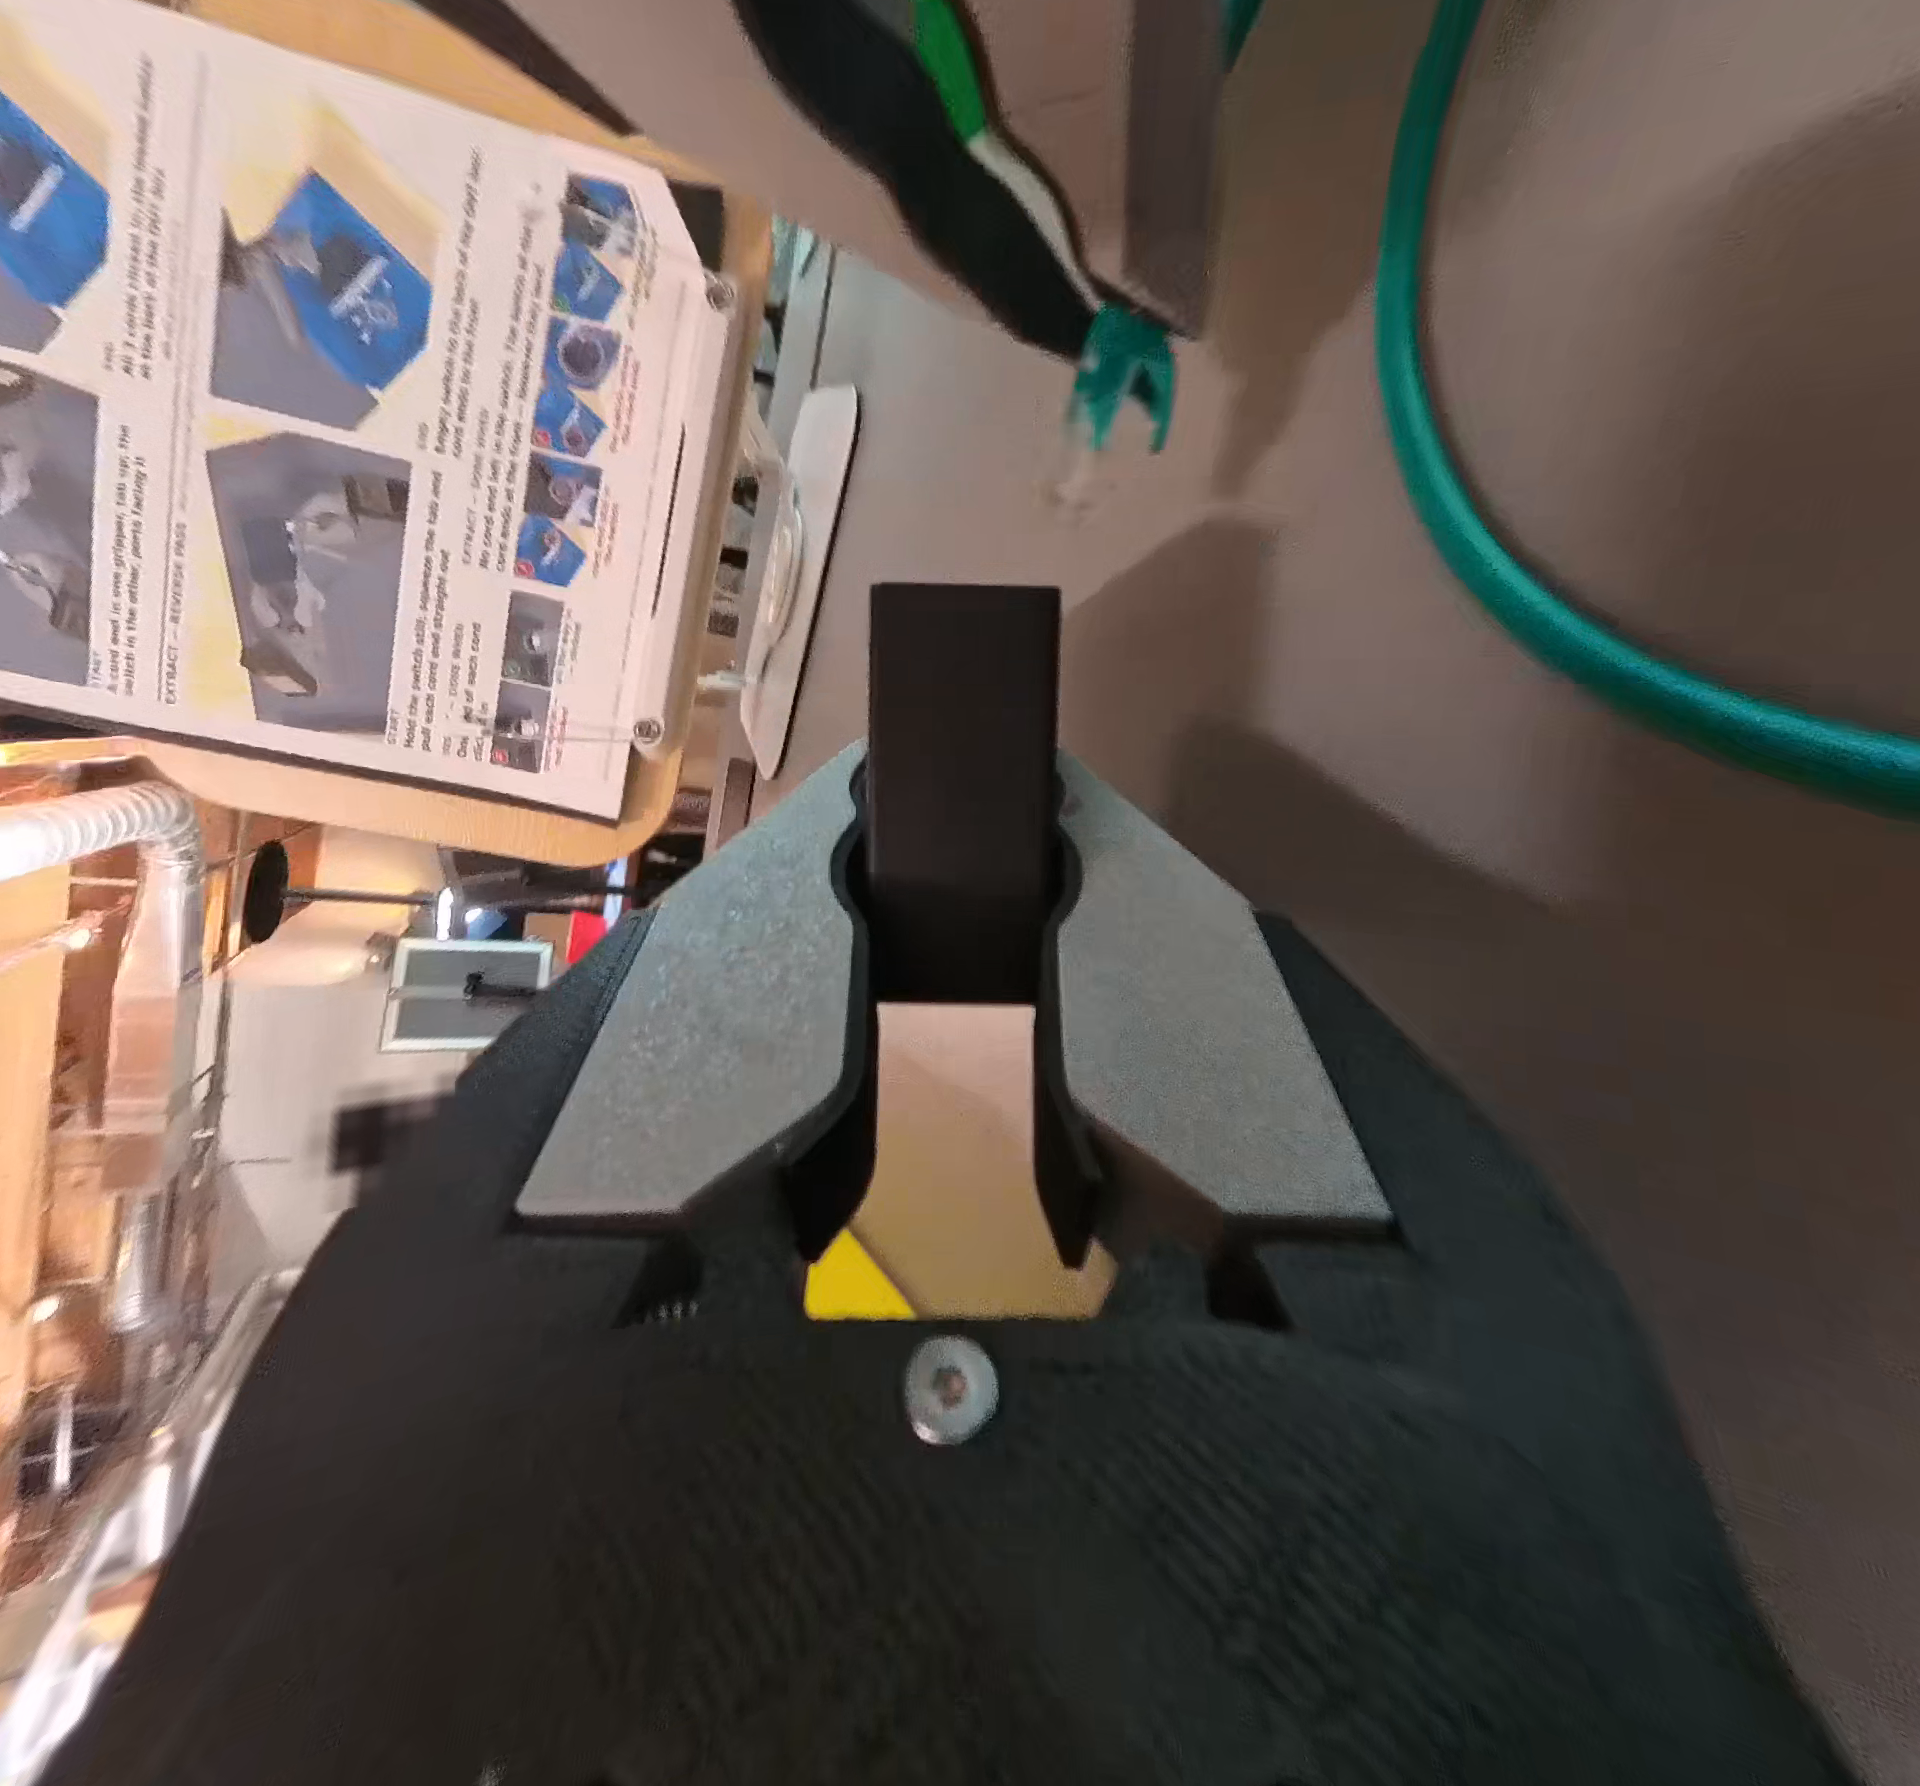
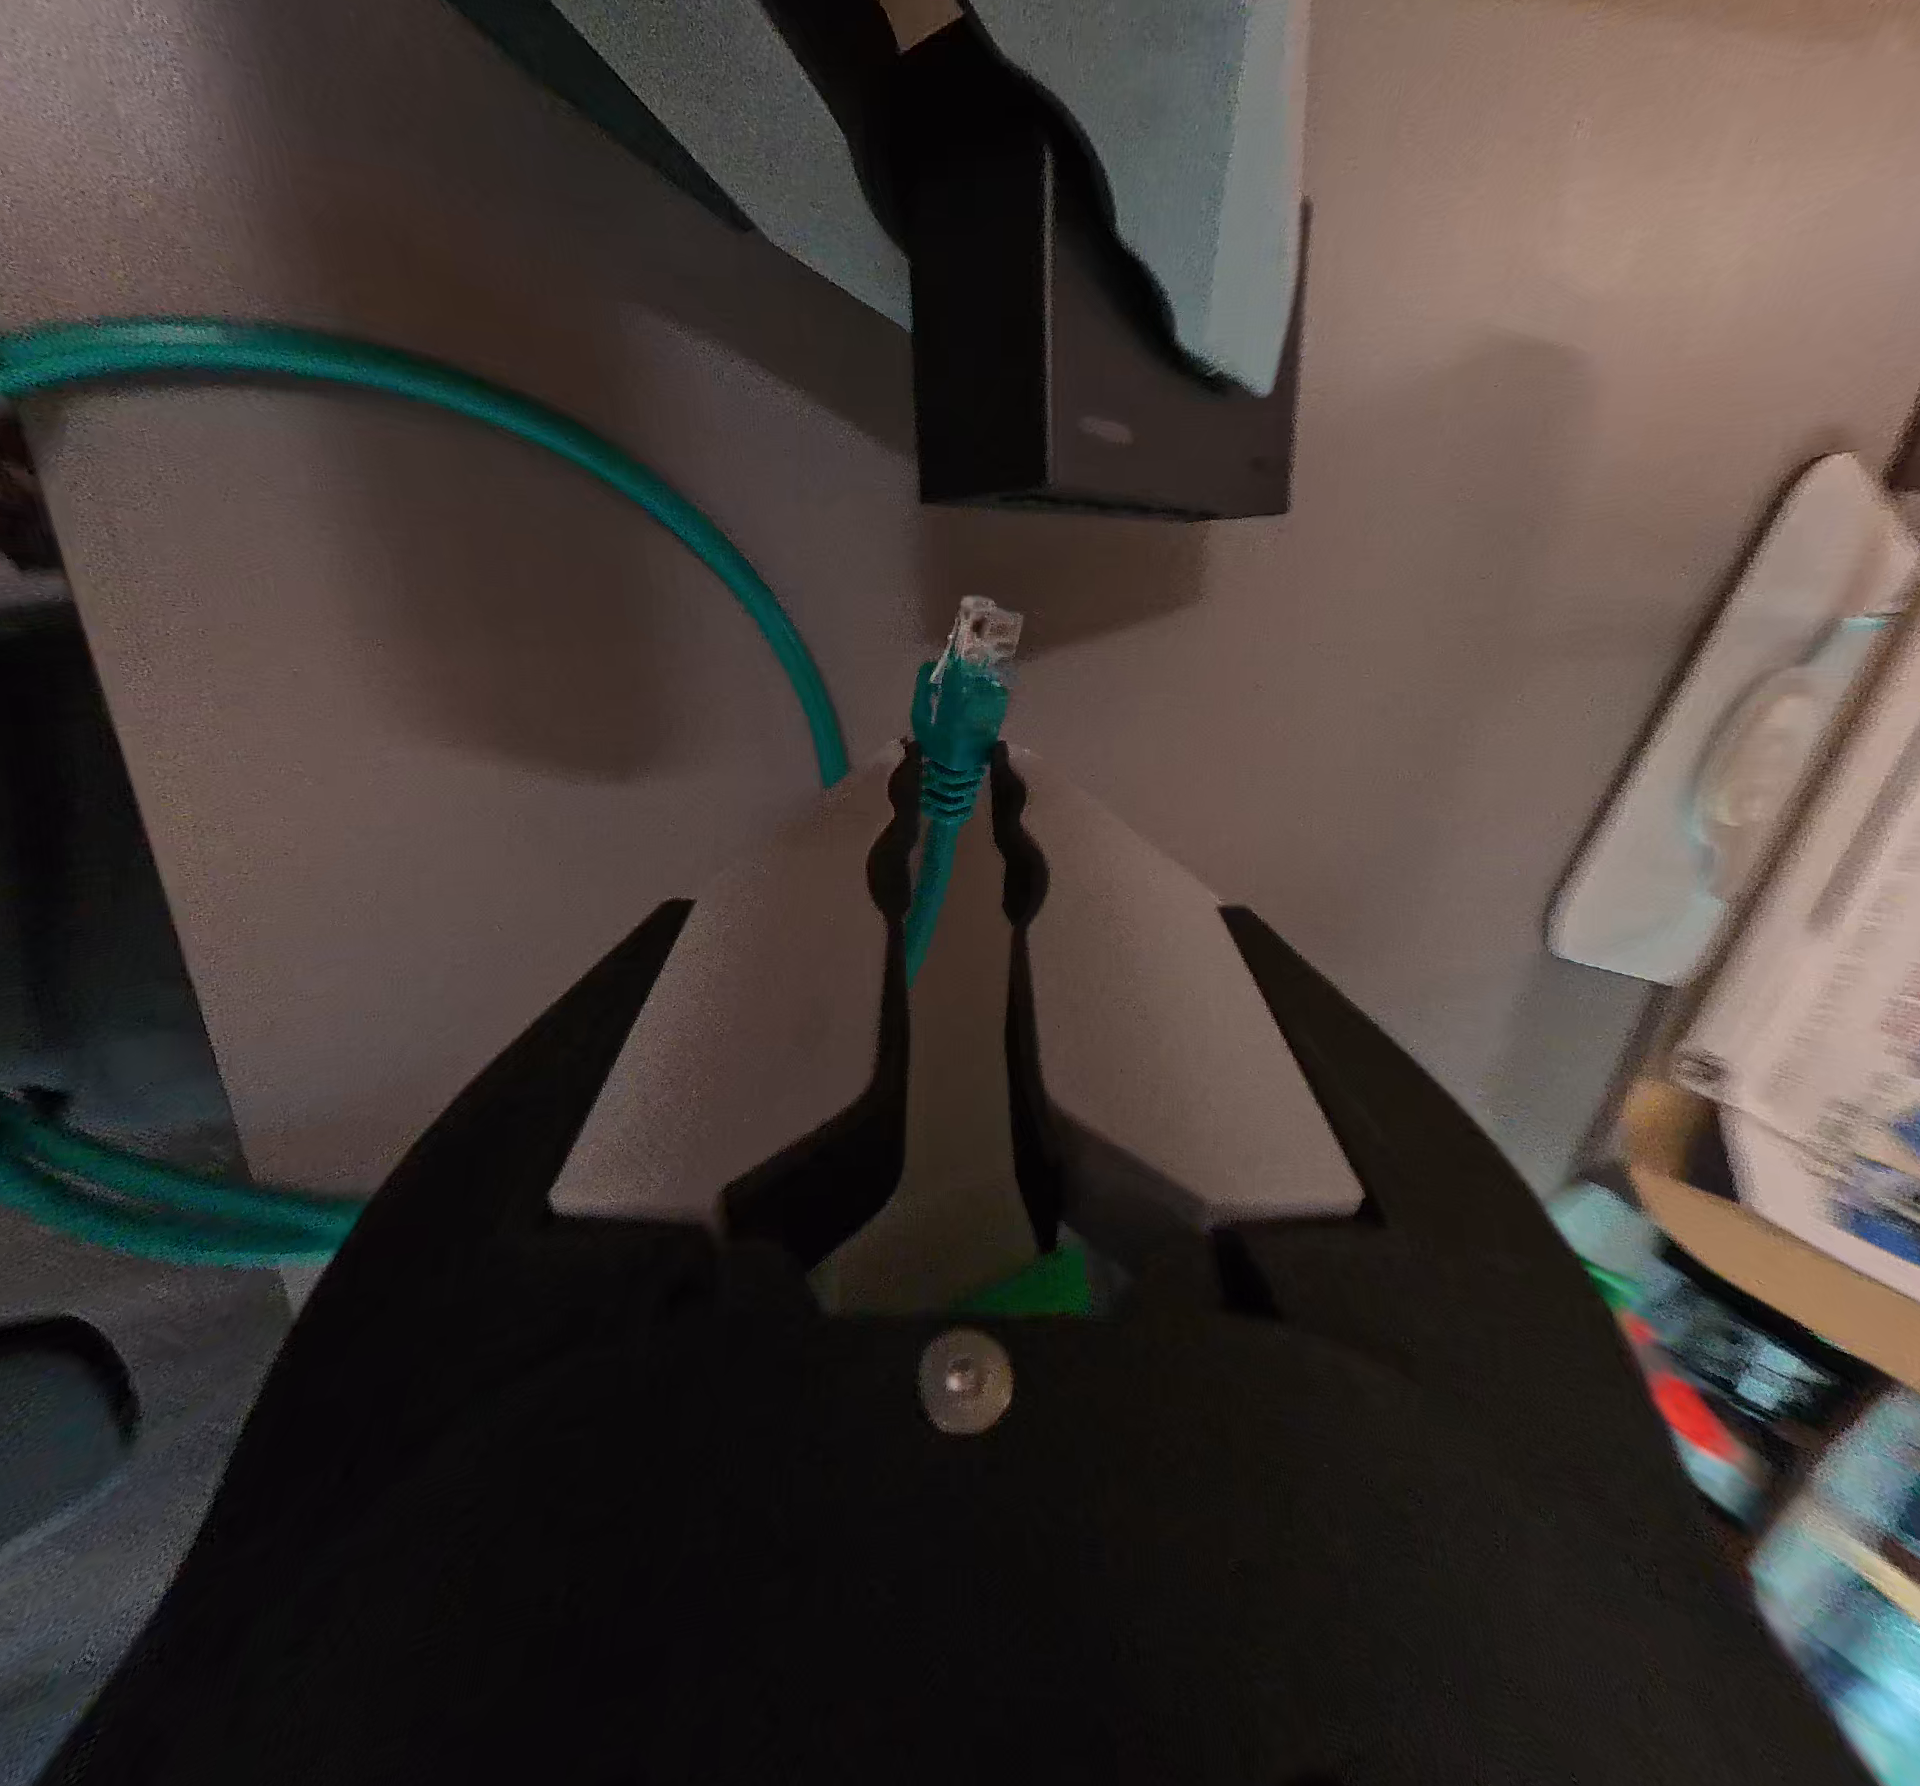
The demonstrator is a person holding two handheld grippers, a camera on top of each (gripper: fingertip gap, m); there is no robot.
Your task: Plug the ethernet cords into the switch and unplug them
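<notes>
Left tool (image 1: 961, 801) clamping switch (image 1: 961, 728), right tool (image 2: 956, 780) pinching cord (image 2: 961, 697) (green)

Illustrated instruction sheet (image 1: 343, 406) on a wooden board (image 1: 717, 531), white tray (image 2: 1725, 728) beside it, grey-brown tabletop (image 1: 1455, 1009)

A black box-shaped switch (image 2: 1101, 365) was clamped end-out in the left gripper (image 1: 961, 780) above the table. Just short of it, a green ethernet cord's (image 2: 623, 469) clear-tipped plug (image 2: 971, 666) pointed at the switch, its boot pinched in the right gripper (image 2: 951, 780), unplugged.
</notes>
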